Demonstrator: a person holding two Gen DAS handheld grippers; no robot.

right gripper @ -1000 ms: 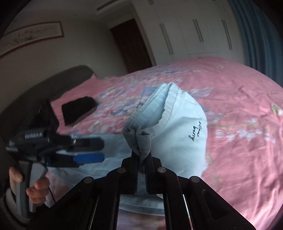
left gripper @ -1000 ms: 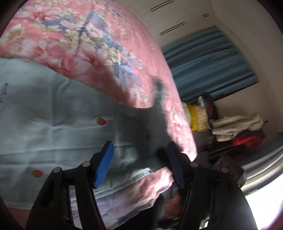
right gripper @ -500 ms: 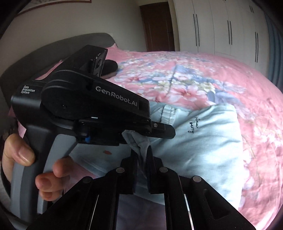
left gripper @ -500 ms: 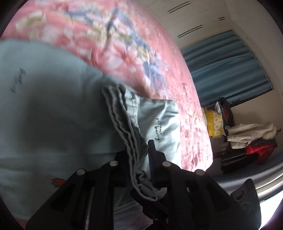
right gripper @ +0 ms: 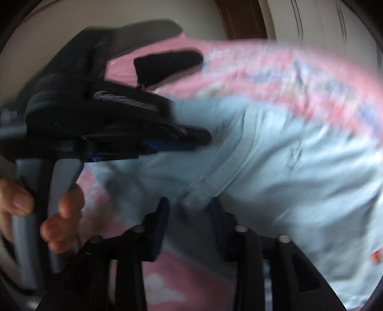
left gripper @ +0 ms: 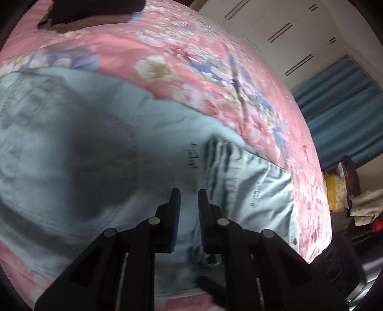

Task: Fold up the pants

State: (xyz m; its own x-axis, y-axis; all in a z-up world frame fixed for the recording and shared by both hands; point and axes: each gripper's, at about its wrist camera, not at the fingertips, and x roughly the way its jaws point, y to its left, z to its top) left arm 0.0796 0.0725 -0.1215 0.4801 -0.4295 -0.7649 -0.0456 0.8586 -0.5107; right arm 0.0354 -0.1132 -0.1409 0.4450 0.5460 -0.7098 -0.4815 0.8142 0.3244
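Note:
The light blue pants [left gripper: 100, 148] lie folded over on the pink floral bed, with the gathered waistband [left gripper: 215, 158] on top of the lower layer. My left gripper [left gripper: 189, 193] hovers just above the fabric near the waistband, jaws slightly apart with nothing between them. In the blurred right wrist view the pants [right gripper: 275, 162] spread across the bed. My right gripper [right gripper: 189, 203] is open just over the fabric edge and holds nothing. The left gripper also shows there [right gripper: 186, 138], held by a hand.
A black folded cloth [left gripper: 95, 9] lies at the far end of the bed, also seen in the right wrist view [right gripper: 167, 64]. Beside the bed stand a yellow bag [left gripper: 335, 191], a clothes pile [left gripper: 363, 203], blue curtains [left gripper: 342, 110] and white wardrobes [left gripper: 275, 31].
The right gripper opened and let go of the waistband. The left gripper, shut on the waistband half a second ago, has released it too. The waistband now rests on the pants.

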